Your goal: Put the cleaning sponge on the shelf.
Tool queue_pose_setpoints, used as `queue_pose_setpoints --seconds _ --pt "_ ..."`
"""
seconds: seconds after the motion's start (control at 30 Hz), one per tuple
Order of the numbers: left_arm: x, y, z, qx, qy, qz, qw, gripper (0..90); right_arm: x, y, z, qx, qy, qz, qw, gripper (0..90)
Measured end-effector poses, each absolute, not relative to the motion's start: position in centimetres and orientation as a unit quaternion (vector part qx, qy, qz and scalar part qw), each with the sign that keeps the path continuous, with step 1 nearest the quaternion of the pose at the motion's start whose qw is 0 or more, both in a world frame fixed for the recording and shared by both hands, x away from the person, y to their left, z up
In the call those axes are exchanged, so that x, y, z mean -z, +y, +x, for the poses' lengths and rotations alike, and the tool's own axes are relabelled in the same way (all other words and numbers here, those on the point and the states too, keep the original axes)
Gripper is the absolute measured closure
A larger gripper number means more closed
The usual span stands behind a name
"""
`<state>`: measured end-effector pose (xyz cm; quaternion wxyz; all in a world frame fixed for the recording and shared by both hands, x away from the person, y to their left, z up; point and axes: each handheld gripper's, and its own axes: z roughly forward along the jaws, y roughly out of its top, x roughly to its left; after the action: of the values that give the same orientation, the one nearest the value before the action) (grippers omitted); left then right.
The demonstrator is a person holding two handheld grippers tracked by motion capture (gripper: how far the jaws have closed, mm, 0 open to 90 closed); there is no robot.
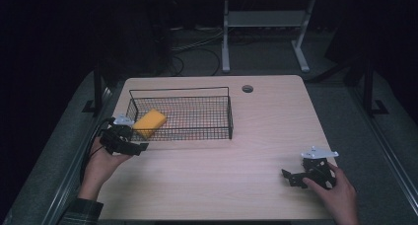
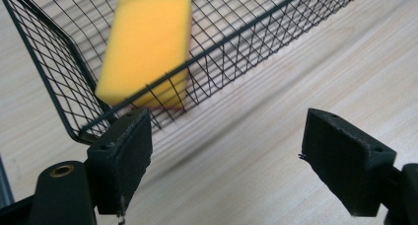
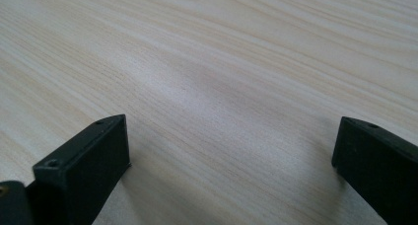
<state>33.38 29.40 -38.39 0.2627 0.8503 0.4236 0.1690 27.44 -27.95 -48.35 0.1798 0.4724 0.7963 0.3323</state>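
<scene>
My right tongs (image 1: 296,178) sit low over bare desk (image 1: 236,175) at the near right, jaws wide apart, nothing between them. My left tongs (image 1: 129,147) are at the near left, jaws also apart and empty, just outside the near left corner of the wire basket (image 1: 197,94). Farther in, the yellow sponge (image 2: 145,47) lies tilted inside the basket's left end, against the mesh. Judgement: light, soft, compressible, not fragile, not slippery when dry. Best hold is across its narrow width from above, reaching over the rim; squeeze gently.
</scene>
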Motion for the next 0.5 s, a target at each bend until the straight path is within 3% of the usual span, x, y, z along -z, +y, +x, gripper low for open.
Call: queue_pose_setpoints --seconds 0.5 --pt "41.6 29.2 31.2 -0.170 0.419 0.847 0.279 18.0 48.4 -28.0 27.4 -0.332 0.796 0.472 0.180 0.3"
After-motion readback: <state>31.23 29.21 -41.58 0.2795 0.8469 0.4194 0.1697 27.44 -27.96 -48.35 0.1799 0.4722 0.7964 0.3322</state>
